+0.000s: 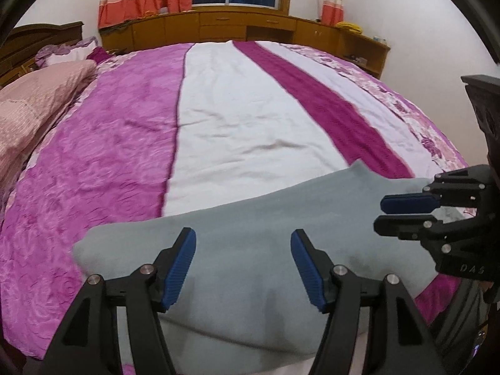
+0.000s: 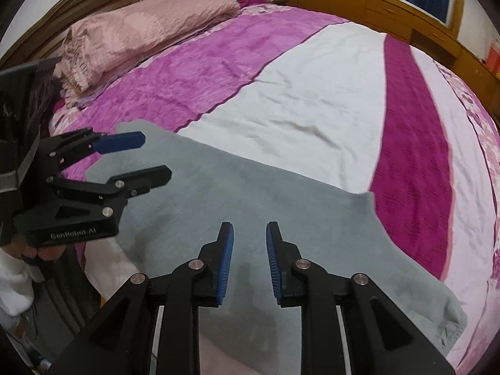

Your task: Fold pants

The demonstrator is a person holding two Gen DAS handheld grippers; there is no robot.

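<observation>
Left wrist view: grey pants (image 1: 250,250) spread flat along the near edge of the bed (image 1: 125,162), lower part draping over the side. Left gripper (image 1: 243,268) poised above the cloth, jaws wide apart, nothing between them, pads clear of the fabric. Right gripper (image 1: 379,214) entering from the right edge, seen side-on above the same grey cloth.

Right wrist view: right gripper (image 2: 249,262) aimed down at the middle of the pants (image 2: 281,206), jaws parted by a narrow gap, empty, not pinching anything. Left gripper (image 2: 156,156) off to the left over the far end of the garment, jaws spread and holding nothing. Pink pillow (image 2: 140,28) well apart at the head of the bed; striped quilt (image 2: 312,93) directly under the pants.

Likely trouble from here:
- Narrow right opening could ride over a thick layer instead of taking it, leaving the fold one-handed and skewed
- Biting too deep could catch the quilt together with the pants, dragging bedding into the fold
- Overhanging part could pull the whole garment off the bed edge once one end lifts
- Uneven grips at the two ends could twist the legs rather than stack them

Fold judged not yet begun, no crease visible
</observation>
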